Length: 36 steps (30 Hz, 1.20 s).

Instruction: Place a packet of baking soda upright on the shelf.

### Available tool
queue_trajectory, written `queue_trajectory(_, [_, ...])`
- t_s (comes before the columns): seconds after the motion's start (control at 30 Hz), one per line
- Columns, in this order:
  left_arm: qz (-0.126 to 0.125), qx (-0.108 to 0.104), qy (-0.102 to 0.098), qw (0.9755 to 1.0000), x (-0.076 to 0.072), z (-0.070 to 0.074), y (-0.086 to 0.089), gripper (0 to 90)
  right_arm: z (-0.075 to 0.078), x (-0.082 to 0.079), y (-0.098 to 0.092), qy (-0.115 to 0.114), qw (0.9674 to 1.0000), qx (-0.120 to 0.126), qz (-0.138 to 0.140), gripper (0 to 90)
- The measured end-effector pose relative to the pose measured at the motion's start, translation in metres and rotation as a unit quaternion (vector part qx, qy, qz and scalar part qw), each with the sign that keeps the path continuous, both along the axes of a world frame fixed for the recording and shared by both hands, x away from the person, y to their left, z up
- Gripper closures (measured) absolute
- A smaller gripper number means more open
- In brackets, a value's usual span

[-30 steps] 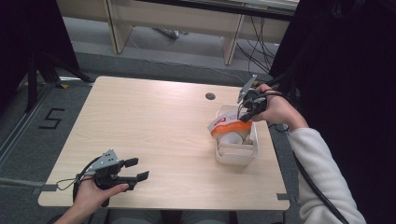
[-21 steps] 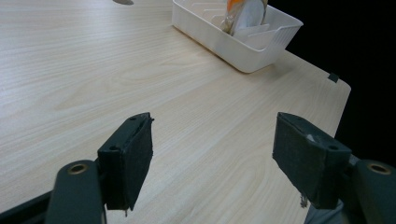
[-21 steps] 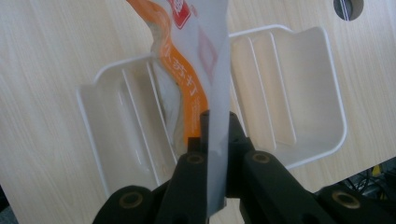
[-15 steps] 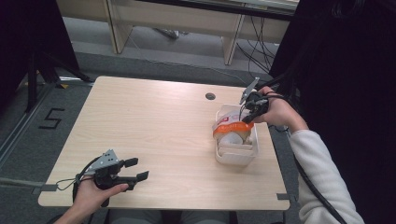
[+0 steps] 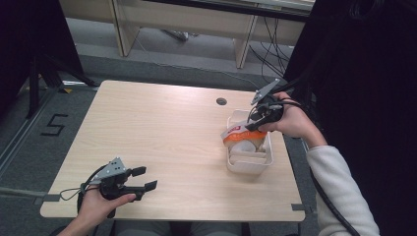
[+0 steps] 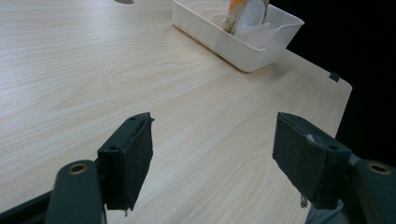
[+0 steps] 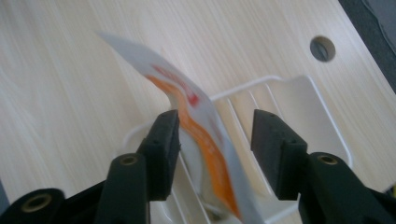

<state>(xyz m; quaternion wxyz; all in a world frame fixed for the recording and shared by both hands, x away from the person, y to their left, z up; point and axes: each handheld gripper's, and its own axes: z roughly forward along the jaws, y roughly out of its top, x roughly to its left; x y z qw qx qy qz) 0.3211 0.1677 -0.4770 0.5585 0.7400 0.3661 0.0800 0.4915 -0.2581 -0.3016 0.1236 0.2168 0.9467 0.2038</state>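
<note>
- The work here looks like putting a flat white packet with an orange band and red print [image 5: 237,136] into a white plastic basket with ribs on its floor [image 5: 248,166]
- That job looks nearly done: the packet stands on its edge inside the basket, leaning, with its top corner poking up over the rim on the side away from the hand
- The right gripper [image 7: 215,140] has just been opening its jaws, and the packet is between them
- In the right gripper view the two black pads [image 7: 164,140] stand apart, and the packet runs up through the gap, close to one pad; I cannot tell if it touches that pad, but it is not pinched
- What I think is left: lift the right gripper out of the basket, and see if the packet stays put or tips over
- The left gripper [image 5: 142,178] rests low near the front left corner of the light wooden table [image 5: 162,123], far from the basket, with its jaws wide and nothing in them
- The packet looks thin, smooth and bendy, and its top curls over like a leaf
- The basket looks hard and shiny, with straight low walls and round corners
- The table top is flat with pale wood lines, and it has a small round hole [image 5: 221,101] near the back edge
- The gripper pads look dark, square and a bit rough
</note>
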Motion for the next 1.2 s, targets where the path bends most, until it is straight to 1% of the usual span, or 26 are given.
queue_trajectory(0.03, [0.000, 0.000, 0.000, 1.0000, 0.000, 0.000, 0.000, 27.9, 0.001, -0.003, 0.003, 0.001, 0.9999, 0.013, 0.000, 51.0])
queue_trajectory(0.07, [0.000, 0.000, 0.000, 1.0000, 0.000, 0.000, 0.000, 27.9, 0.001, -0.006, 0.008, -0.005, 0.9997, 0.024, 0.008, 50.1])
queue_trajectory(0.1, [0.000, 0.000, 0.000, 1.0000, 0.000, 0.000, 0.000, 27.9, 0.002, -0.010, 0.012, -0.012, 0.9994, 0.033, 0.004, 49.3])
queue_trajectory(0.2, [-0.001, 0.000, 0.001, 1.0000, 0.000, 0.000, 0.000, 27.9, 0.002, -0.018, 0.024, -0.033, 0.9979, 0.055, 0.013, 47.5])
queue_trajectory(0.23, [0.000, 0.000, 0.001, 1.0000, 0.000, 0.000, 0.000, 27.9, 0.001, -0.023, 0.028, -0.030, 0.9974, 0.064, 0.009, 46.9])
queue_trajectory(0.27, [0.000, -0.001, 0.001, 1.0000, 0.000, 0.000, 0.001, 27.9, 0.000, -0.025, 0.033, -0.034, 0.9967, 0.068, 0.027, 46.9])
queue_trajectory(0.33, [0.002, 0.000, 0.002, 1.0000, 0.000, 0.000, 0.001, 27.9, -0.002, -0.030, 0.042, -0.038, 0.9953, 0.075, 0.048, 47.3])
queue_trajectory(0.37, [-0.004, 0.007, -0.004, 1.0000, 0.001, 0.000, 0.002, 27.9, -0.004, -0.035, 0.046, -0.034, 0.9952, 0.080, 0.045, 47.7])
queue_trajectory(0.4, [0.001, 0.003, 0.003, 1.0000, 0.000, 0.000, 0.001, 27.9, -0.006, -0.038, 0.050, -0.037, 0.9944, 0.084, 0.053, 48.3])
queue_trajectory(0.43, [0.001, 0.003, 0.003, 1.0000, 0.000, 0.000, 0.001, 27.9, -0.009, -0.041, 0.054, -0.036, 0.9941, 0.086, 0.055, 48.8])
queue_trajectory(0.47, [0.001, 0.004, 0.002, 1.0000, 0.000, 0.000, 0.001, 27.9, -0.012, -0.044, 0.058, -0.039, 0.9930, 0.090, 0.065, 49.9])
queue_trajectory(0.57, [0.002, 0.003, 0.003, 1.0000, 0.000, -0.001, 0.001, 27.9, -0.026, -0.055, 0.066, -0.029, 0.9920, 0.108, 0.058, 52.9])
queue_trajectory(0.6, [0.003, 0.002, 0.004, 1.0000, 0.000, -0.001, 0.001, 27.9, -0.032, -0.057, 0.068, -0.034, 0.9909, 0.112, 0.066, 53.6])
queue_trajectory(0.63, [0.003, 0.002, 0.004, 1.0000, 0.000, -0.001, 0.001, 27.9, -0.038, -0.060, 0.071, -0.031, 0.9906, 0.116, 0.064, 53.7])
queue_trajectory(0.67, [0.002, 0.004, 0.004, 1.0000, 0.000, -0.001, 0.001, 27.9, -0.045, -0.062, 0.073, -0.028, 0.9896, 0.118, 0.078, 53.6])
queue_trajectory(0.73, [0.001, 0.006, 0.003, 1.0000, 0.000, -0.001, 0.001, 27.9, -0.059, -0.069, 0.076, -0.017, 0.9896, 0.120, 0.077, 53.6])
queue_trajectory(0.8, [0.002, 0.005, 0.006, 1.0000, 0.000, -0.002, 0.000, 27.8, -0.076, -0.074, 0.079, -0.009, 0.9879, 0.126, 0.090, 53.6])
queue_trajectory(0.83, [-0.001, 0.003, 0.007, 1.0000, 0.000, -0.002, 0.000, 27.8, -0.084, -0.078, 0.080, -0.003, 0.9881, 0.130, 0.083, 53.6])
queue_trajectory(0.87, [-0.001, 0.003, 0.007, 1.0000, 0.000, -0.002, 0.000, 27.8, -0.090, -0.080, 0.081, 0.003, 0.9878, 0.130, 0.086, 53.6])
queue_trajectory(0.9, [0.000, 0.003, 0.008, 1.0000, 0.000, -0.002, 0.000, 27.8, -0.099, -0.083, 0.082, 0.004, 0.9864, 0.136, 0.091, 53.7])
queue_trajectory(1.0, [-0.001, 0.007, 0.008, 0.9999, 0.000, -0.003, 0.001, 27.8, -0.123, -0.092, 0.083, 0.013, 0.9845, 0.150, 0.090, 54.2])
queue_trajectory(1.03, [-0.002, 0.008, 0.008, 0.9999, 0.000, -0.003, 0.001, 27.8, -0.130, -0.095, 0.082, 0.015, 0.9848, 0.153, 0.081, 54.3])
queue_trajectory(1.07, [-0.003, 0.010, 0.009, 0.9999, 0.000, -0.003, 0.001, 27.9, -0.136, -0.098, 0.083, 0.017, 0.9848, 0.153, 0.079, 54.3])
queue_trajectory(1.1, [-0.005, 0.012, 0.008, 0.9999, 0.000, -0.003, 0.001, 27.9, -0.142, -0.099, 0.084, 0.016, 0.9851, 0.148, 0.087, 54.3])
queue_trajectory(1.13, [-0.010, 0.015, 0.004, 0.9998, 0.000, -0.003, 0.001, 27.8, -0.145, -0.102, 0.083, 0.018, 0.9854, 0.145, 0.088, 54.2])
queue_trajectory(1.2, [-0.009, 0.017, 0.010, 0.9998, 0.000, -0.003, 0.001, 27.4, -0.149, -0.106, 0.083, 0.021, 0.9849, 0.150, 0.084, 53.7])
